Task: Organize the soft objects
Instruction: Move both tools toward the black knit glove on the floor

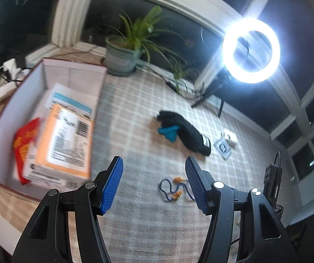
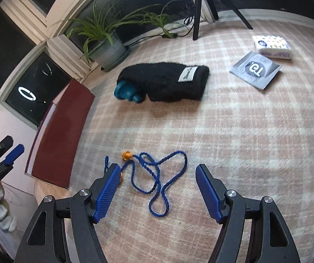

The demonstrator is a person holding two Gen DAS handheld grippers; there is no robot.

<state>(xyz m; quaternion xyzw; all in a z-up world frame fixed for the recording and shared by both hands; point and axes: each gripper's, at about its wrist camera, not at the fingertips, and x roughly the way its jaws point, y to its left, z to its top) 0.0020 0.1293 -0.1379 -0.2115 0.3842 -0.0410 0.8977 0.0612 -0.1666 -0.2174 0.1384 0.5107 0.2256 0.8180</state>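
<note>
Your right gripper point(image 2: 157, 188) hangs over the corded earplugs point(image 2: 157, 182) with fingers point(image 2: 104, 195) spread and nothing held; 1 orange plug hides behind the left finger. Far of them lie a black fuzzy glove point(image 2: 165, 81) and teal piece point(image 2: 126, 93), nothing blocking. Your left gripper point(image 1: 154, 184) is likewise open, empty. At left, the box point(image 1: 10, 107) holds blurred orange, red and white packets point(image 1: 65, 140). Grey sachet point(image 2: 255, 69) and tissue pack point(image 2: 270, 47) sit far right on the checked tabletop point(image 2: 233, 131)

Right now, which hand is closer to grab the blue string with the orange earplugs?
Probably the right. Its tool hangs open right over the cord, with the loops lying between its fingers. The left tool is open too, but sits beside the box, with the cord off toward its right finger.
</note>
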